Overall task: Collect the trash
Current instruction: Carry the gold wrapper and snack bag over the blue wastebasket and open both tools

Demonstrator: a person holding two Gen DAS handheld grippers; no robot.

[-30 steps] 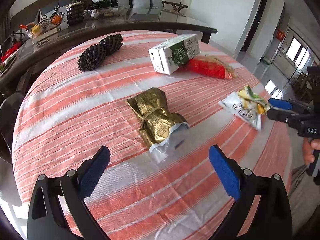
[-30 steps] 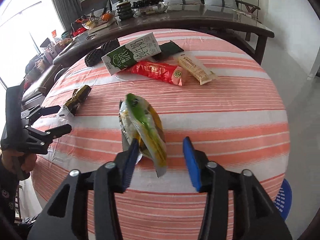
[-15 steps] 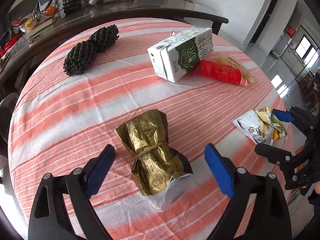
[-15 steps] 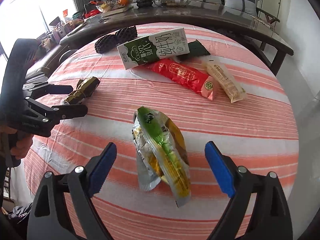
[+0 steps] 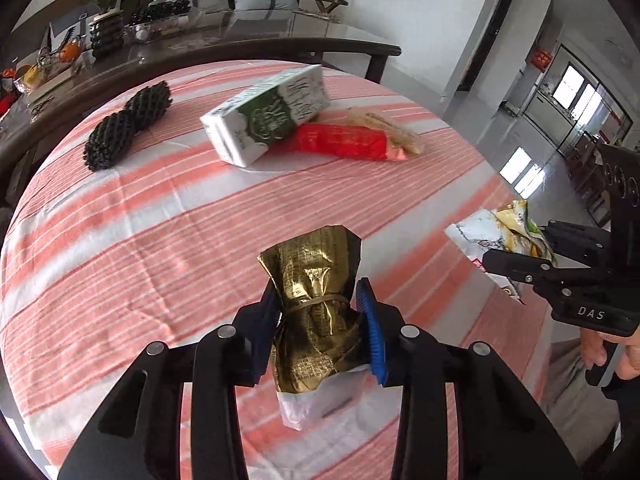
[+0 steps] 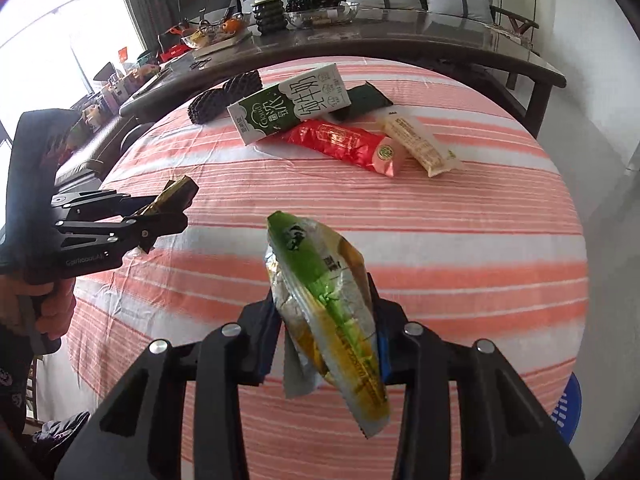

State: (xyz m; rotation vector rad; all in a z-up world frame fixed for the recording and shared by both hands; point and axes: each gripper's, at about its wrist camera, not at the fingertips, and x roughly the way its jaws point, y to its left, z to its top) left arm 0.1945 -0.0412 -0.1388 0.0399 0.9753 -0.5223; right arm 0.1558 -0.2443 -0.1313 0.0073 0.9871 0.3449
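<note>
1. Jaws of left hand-held gripper [image 5: 320,320], just closed, clamp gold foil wrapper [image 5: 316,304], lower centre, above striped tabletop [image 5: 140,232].
2. Right hand-held gripper [image 6: 324,320], just closed, pinches green-yellow snack bag [image 6: 324,304], lower centre.

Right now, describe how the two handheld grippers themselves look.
Both are matte black linkage frames with silver pivot bolts and ribbed blue finger pads. The right gripper carries white "DAS" lettering; the left gripper has faint pale lettering, unreadable. No cables show.
</note>
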